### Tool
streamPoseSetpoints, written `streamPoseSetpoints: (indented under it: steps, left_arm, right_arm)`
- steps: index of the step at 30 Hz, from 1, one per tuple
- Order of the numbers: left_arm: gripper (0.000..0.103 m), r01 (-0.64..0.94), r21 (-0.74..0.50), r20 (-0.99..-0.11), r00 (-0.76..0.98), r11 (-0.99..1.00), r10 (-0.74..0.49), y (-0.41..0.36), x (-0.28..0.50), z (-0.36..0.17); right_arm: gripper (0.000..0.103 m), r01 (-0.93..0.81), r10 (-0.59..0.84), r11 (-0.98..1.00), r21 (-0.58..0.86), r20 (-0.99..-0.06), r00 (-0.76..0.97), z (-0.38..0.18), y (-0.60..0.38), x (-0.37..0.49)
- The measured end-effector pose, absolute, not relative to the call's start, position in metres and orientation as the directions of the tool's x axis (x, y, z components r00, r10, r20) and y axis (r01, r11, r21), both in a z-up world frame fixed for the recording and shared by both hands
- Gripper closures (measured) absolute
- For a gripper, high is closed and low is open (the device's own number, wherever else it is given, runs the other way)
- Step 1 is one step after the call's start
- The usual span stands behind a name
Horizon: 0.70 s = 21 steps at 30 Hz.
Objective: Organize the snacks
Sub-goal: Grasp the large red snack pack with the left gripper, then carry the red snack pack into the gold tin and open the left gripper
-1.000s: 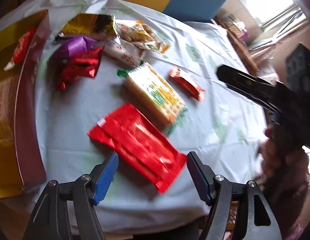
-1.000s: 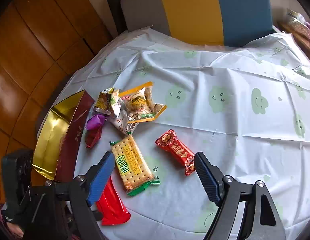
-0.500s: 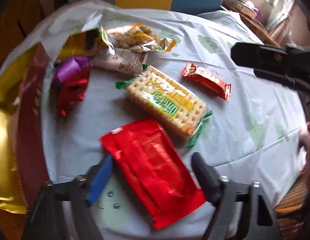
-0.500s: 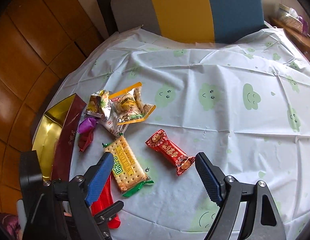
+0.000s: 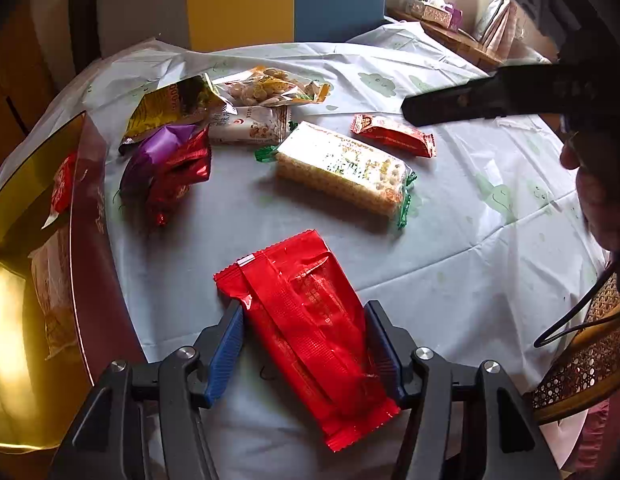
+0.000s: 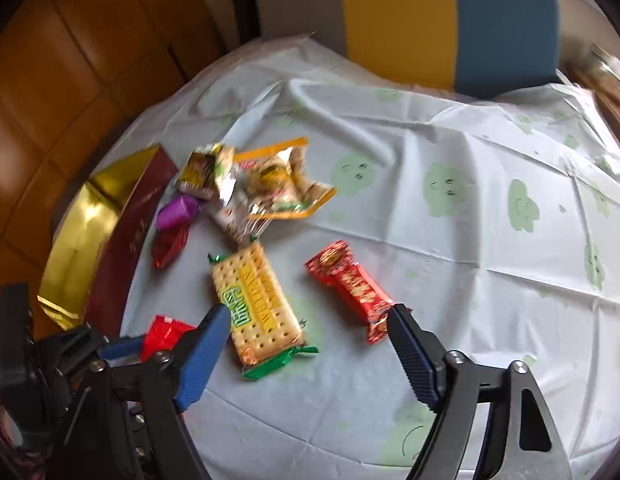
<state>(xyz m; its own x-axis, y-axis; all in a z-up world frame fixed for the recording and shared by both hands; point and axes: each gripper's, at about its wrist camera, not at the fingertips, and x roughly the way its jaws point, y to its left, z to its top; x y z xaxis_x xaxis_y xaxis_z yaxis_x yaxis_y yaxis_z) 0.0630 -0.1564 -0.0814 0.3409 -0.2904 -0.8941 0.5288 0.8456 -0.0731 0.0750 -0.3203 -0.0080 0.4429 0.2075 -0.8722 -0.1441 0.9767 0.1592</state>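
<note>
Nearest the left camera, the left hand-held gripper (image 5: 304, 344) straddles the red pack (image 5: 306, 316), which lies flat on the bench (image 5: 449, 240) near its front edge. Its jaws have just been closing, with the pack between them; the blue pads (image 5: 226, 350) sit right at the pack's long edges, but a firm pinch does not show, so the pack looks bracketed rather than gripped and not yet lifted.

The right hand-held gripper (image 6: 302, 356) hangs released over the cracker pack (image 6: 256, 306), its jaws having just narrowed too, and touches nothing. The red bar (image 6: 351, 286) lies just beside its right finger.

At the bench's left edge stands the gold box (image 5: 22, 240), with a dark red wall. It already holds at least 2 snacks: a pale packet low down and a small red one higher up.

Farther off is a loose cluster: a purple candy (image 5: 162, 148) against a dark red wrapper (image 5: 182, 172), a gold bag (image 5: 170, 106), a white packet (image 5: 250, 126) and a clear bag of nuts (image 5: 266, 88).

The job looks early to midway: about 8 snacks remain on the bench, probably bound for the box, and the red pack seems next.
</note>
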Motion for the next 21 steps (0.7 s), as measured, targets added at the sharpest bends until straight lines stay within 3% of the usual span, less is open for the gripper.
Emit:
streamPoseSetpoints:
  steps: [4, 9, 15, 17, 21]
  left_arm:
    - [0.042, 0.529, -0.077, -0.882, 0.359, 0.845, -0.305, -0.153, 0.059, -0.083]
    - [0.041, 0.537, -0.071, -0.869, 0.381, 0.84, -0.317, -0.152, 0.053, -0.086]
    - [0.042, 0.546, -0.066, -0.849, 0.408, 0.835, -0.334, -0.146, 0.039, -0.086]
    - [0.042, 0.544, -0.071, -0.844, 0.414, 0.836, -0.341, -0.143, 0.034, -0.085]
    - [0.043, 0.543, -0.082, -0.837, 0.417, 0.835, -0.354, -0.138, 0.031, -0.083]
  right_arm:
    - [0.036, -0.194, 0.217, 0.97, 0.148, -0.887, 0.408, -0.018, -0.304, 0.08]
    - [0.036, -0.276, 0.268, 0.946, 0.168, -0.884, 0.383, -0.028, -0.281, 0.087]
    - [0.036, -0.314, 0.195, 0.946, 0.083, -0.918, 0.344, -0.051, -0.266, 0.093]
    - [0.05, -0.324, 0.136, 0.946, 0.016, -0.926, 0.351, -0.057, -0.263, 0.091]
    - [0.053, -0.307, 0.145, 0.951, 0.031, -0.923, 0.357, -0.057, -0.265, 0.088]
